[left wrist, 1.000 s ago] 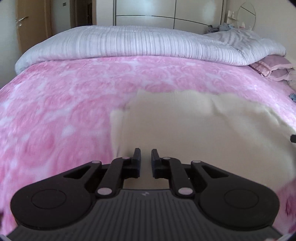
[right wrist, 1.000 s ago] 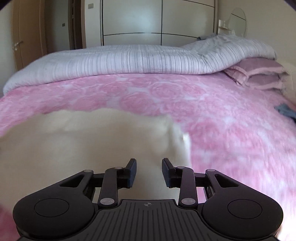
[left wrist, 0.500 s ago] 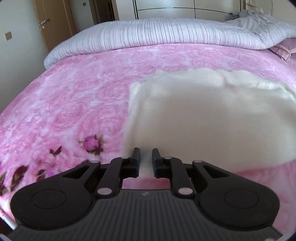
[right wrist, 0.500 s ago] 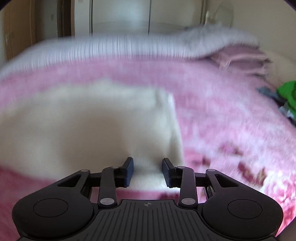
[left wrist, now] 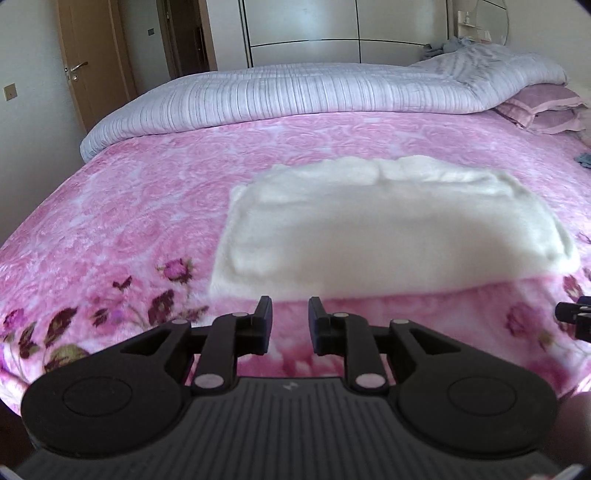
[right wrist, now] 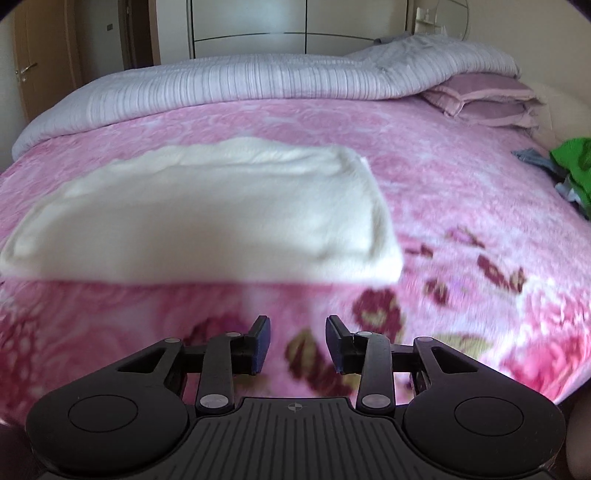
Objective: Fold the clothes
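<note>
A cream fleece garment (left wrist: 388, 229) lies folded in a flat rectangle on the pink floral blanket (left wrist: 129, 229). My left gripper (left wrist: 290, 319) hovers just short of its near left edge, open, with nothing between the fingers. In the right wrist view the same garment (right wrist: 207, 218) sits ahead and to the left. My right gripper (right wrist: 297, 338) is open over the blanket (right wrist: 461, 206), clear of the garment's near right corner. The tip of the right gripper (left wrist: 574, 319) shows at the right edge of the left wrist view.
A striped grey duvet (left wrist: 314, 92) is bunched along the far side of the bed, with mauve pillows (right wrist: 484, 99) at the far right. Green and grey clothes (right wrist: 569, 166) lie at the bed's right edge. A wooden door (left wrist: 94, 62) and white wardrobe (left wrist: 332, 29) stand behind.
Both grippers have pulled back toward me off the cream garment and let it go; the left jaws have widened. The garment now lies folded on the blanket.
</note>
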The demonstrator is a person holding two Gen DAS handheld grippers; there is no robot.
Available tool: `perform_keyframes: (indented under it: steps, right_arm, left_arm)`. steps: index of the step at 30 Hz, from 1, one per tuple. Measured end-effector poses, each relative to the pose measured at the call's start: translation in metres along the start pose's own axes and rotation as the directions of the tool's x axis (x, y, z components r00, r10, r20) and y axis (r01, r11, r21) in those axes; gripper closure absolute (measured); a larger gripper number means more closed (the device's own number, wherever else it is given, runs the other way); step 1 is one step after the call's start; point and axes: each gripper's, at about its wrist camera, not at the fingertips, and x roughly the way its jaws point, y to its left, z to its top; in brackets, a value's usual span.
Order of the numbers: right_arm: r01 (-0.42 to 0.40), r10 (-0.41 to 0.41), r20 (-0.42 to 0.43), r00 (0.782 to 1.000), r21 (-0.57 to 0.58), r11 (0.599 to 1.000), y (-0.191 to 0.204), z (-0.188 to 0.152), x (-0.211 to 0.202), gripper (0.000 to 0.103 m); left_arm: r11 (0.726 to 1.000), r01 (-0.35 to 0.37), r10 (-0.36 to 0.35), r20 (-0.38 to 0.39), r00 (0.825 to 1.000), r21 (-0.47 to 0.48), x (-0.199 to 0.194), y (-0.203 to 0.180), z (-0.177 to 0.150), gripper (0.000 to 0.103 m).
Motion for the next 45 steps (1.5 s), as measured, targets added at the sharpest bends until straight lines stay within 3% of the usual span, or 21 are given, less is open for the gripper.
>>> perform_keyframes:
  steps: [18, 30, 36, 45]
  right_arm:
    - [-0.017, 0.016, 0.04, 0.999, 0.008, 1.0, 0.005, -0.013, -0.042, 0.056]
    - [-0.003, 0.003, 0.014, 1.0, 0.014, 1.0, 0.002, -0.015, -0.035, 0.056]
    - [0.018, -0.017, 0.013, 1.0, -0.01, 1.0, 0.007, -0.012, -0.03, 0.056]
    - [0.04, -0.038, 0.032, 0.999, -0.061, 0.997, 0.013, -0.006, -0.022, 0.055]
  left_arm:
    - [1.0, 0.01, -0.01, -0.018, 1.0, -0.002, -0.029, -0.004, -0.024, 0.08]
    - [1.0, 0.019, -0.019, -0.034, 0.999, -0.008, -0.022, -0.004, -0.029, 0.079]
    - [0.994, 0.068, -0.07, -0.012, 0.997, -0.087, -0.018, 0.012, -0.031, 0.079]
    - [0.991, 0.064, -0.063, 0.01, 0.998, -0.118, -0.016, 0.018, -0.028, 0.077]
